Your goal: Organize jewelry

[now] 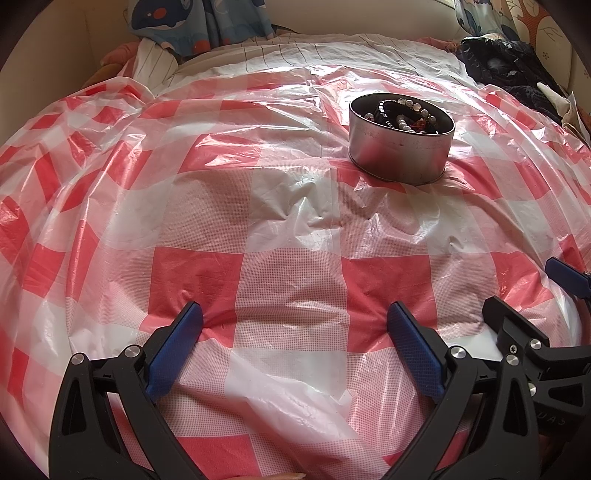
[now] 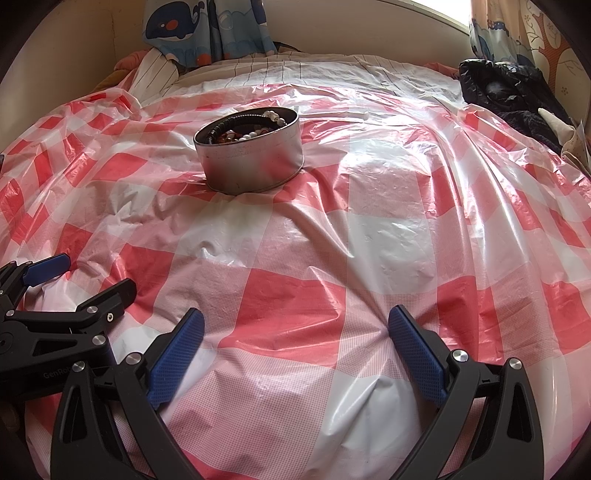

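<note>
A round silver tin (image 1: 400, 147) stands on the red-and-white checked plastic sheet (image 1: 288, 229); it also shows in the right wrist view (image 2: 251, 162). Inside lie bead and pearl bracelets (image 1: 406, 112), also seen in the right wrist view (image 2: 247, 127). My left gripper (image 1: 295, 317) is open and empty over the near sheet, well short of the tin. My right gripper (image 2: 295, 325) is open and empty, beside the left one. Each shows in the other's view: the right gripper (image 1: 528, 291) at the right edge, the left gripper (image 2: 85, 273) at the left edge.
The sheet covers a bed with a striped white cover (image 2: 295, 70). A dark bundle of clothing (image 2: 513, 96) lies at the far right. Whale-print fabric (image 2: 207, 29) hangs at the back. A white stick-like item (image 2: 340, 115) lies behind the tin.
</note>
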Demonstrator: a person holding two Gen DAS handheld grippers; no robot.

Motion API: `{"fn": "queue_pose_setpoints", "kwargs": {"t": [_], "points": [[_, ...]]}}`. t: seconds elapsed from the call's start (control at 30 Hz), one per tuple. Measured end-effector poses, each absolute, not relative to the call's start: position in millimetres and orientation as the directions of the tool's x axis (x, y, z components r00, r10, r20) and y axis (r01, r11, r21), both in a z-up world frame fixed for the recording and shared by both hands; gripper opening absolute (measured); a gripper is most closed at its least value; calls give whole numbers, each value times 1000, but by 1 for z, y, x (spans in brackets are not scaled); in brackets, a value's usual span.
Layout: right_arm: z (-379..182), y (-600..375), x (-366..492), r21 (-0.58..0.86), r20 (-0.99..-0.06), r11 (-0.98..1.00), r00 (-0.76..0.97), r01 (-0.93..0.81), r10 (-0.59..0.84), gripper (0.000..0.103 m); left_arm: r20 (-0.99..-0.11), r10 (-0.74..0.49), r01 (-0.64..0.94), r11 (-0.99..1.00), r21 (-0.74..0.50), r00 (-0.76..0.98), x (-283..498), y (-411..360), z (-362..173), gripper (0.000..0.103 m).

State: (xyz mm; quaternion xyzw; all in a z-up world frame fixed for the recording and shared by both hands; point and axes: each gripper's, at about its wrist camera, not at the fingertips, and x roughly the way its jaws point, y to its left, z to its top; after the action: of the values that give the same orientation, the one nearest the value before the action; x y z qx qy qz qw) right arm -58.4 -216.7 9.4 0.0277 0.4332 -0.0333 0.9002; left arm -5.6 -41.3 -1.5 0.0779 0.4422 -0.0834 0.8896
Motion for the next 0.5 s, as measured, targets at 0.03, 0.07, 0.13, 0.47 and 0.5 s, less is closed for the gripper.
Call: {"fn": "queue_pose_setpoints", "kwargs": {"t": [0.03, 0.07, 0.13, 0.47, 0.5], "points": [[9, -218, -59, 21, -782, 996, 623, 84, -36, 96, -800, -80, 217, 974, 65, 595, -5, -41, -1, 96], [9, -217, -58, 21, -782, 996, 622, 84, -36, 96, -800, -80, 217, 974, 64, 595, -5, -41, -1, 96], [9, -217, -58, 21, -782, 996, 622, 84, -36, 96, -800, -80, 217, 974, 64, 594, -5, -41, -1, 96], [10, -217, -58, 19, -782, 996, 622, 84, -37, 96, -801, -80, 218, 974, 64, 594, -5, -41, 0, 96], [10, -217, -58, 19, -782, 996, 622, 84, -37, 96, -801, -80, 218, 974, 63, 594, -5, -41, -1, 96]]}}
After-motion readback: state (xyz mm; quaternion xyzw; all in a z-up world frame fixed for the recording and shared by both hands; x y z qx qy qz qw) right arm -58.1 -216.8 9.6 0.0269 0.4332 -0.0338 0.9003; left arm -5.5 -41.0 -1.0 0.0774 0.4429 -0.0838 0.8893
